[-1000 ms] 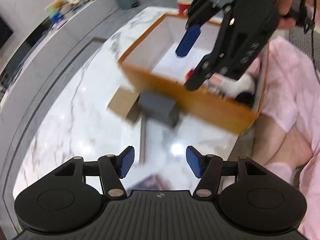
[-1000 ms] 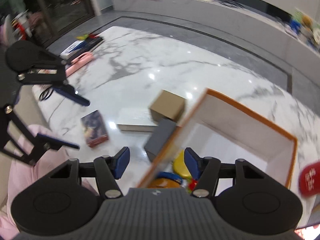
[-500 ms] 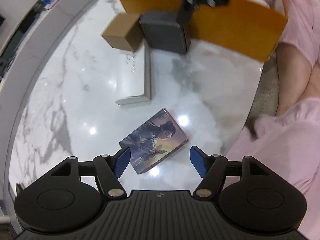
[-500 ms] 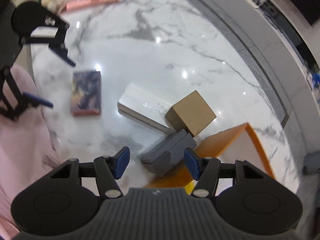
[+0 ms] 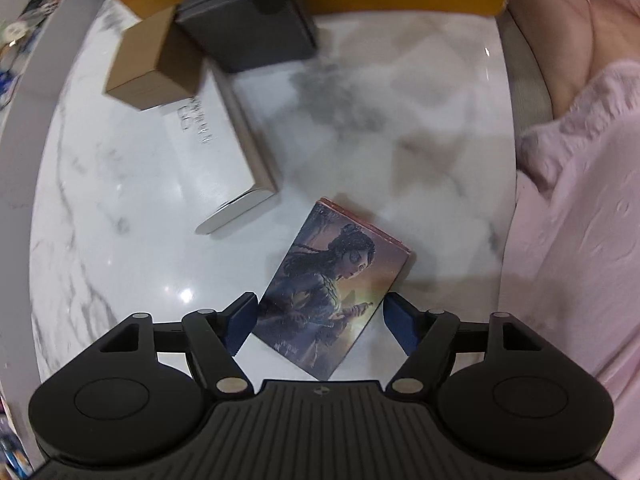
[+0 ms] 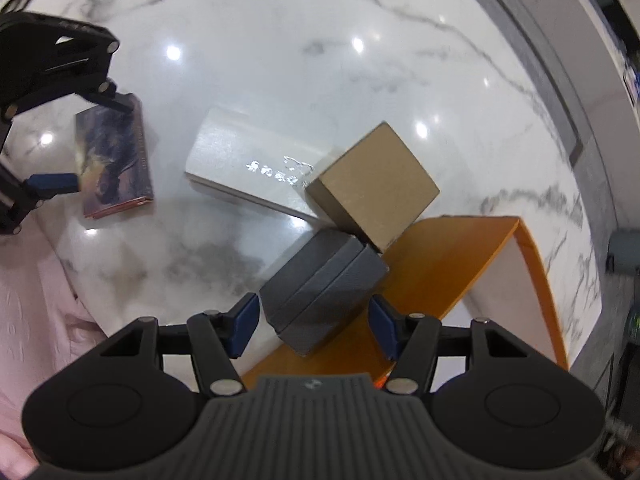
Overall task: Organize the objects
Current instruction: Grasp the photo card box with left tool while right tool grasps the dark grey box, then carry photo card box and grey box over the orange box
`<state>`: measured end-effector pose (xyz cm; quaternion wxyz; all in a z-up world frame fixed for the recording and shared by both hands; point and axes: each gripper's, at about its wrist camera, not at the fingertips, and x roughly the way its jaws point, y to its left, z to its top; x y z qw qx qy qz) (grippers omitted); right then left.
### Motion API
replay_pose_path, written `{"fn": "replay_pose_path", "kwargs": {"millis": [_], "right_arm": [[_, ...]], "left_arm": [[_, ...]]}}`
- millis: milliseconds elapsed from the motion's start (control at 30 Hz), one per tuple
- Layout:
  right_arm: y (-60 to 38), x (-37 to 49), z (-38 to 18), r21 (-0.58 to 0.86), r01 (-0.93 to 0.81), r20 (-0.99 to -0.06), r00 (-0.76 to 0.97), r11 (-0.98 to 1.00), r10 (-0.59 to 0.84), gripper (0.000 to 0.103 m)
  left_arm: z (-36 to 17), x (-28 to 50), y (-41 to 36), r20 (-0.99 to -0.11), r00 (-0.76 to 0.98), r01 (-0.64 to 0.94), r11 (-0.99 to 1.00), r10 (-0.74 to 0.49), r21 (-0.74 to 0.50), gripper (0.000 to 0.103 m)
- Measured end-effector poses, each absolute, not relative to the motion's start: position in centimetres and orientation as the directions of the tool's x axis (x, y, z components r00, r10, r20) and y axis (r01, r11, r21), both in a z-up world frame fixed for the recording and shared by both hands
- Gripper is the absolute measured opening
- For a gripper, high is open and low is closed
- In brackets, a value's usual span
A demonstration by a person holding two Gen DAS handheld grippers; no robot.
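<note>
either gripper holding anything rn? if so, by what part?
Nothing held. Left gripper is open, straddling the near end of the illustrated book; right gripper is open around the gray box, pads not closed.
</note>
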<state>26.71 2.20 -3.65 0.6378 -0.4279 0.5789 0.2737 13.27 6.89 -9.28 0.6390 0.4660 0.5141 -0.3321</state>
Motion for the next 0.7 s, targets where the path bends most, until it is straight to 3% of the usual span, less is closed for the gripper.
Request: {"fn": "replay_pose_path", "kwargs": {"millis": [133, 267, 433, 600, 700], "right_arm": [[2.5, 27.7, -4.6, -0.229, -0.814, -0.970, 0.148, 0.535, -0.191, 0.064], [2.6, 28.2, -5.5, -0.208, -0.792, -0.974, 0.111, 0.574, -0.199, 0.064], [2.7, 27.8, -5.8, -0.183, -0.777, -0.979, 0.085, 0.602, -0.187, 0.047], [2.7, 27.0, -5.3, -0.151, -0.786, -0.984, 0.060, 0.599, -0.169, 0.043], [2.6, 26.4, -5.1, -0.150, -0.794, -0.984, 0.062, 0.589, -0.168, 0.042]], "left_arm": [[-9.6, 13.1, 6.7, -0.971, 0.234, 0.923, 0.303, 0.044, 0.236, 0.088], [-9.3, 13.3, 7.3, -0.979, 0.202, 0.906, 0.380, 0.004, 0.189, 0.082], [-9.0, 13.2, 8.2, -0.989, 0.149, 0.836, 0.535, -0.012, 0.120, 0.080], [-9.1, 14.1, 10.1, -0.998, 0.023, 0.664, 0.748, -0.052, -0.024, 0.076], [-9.0, 13.1, 10.1, -0.997, 0.051, 0.680, 0.733, -0.054, -0.005, 0.076]]}}
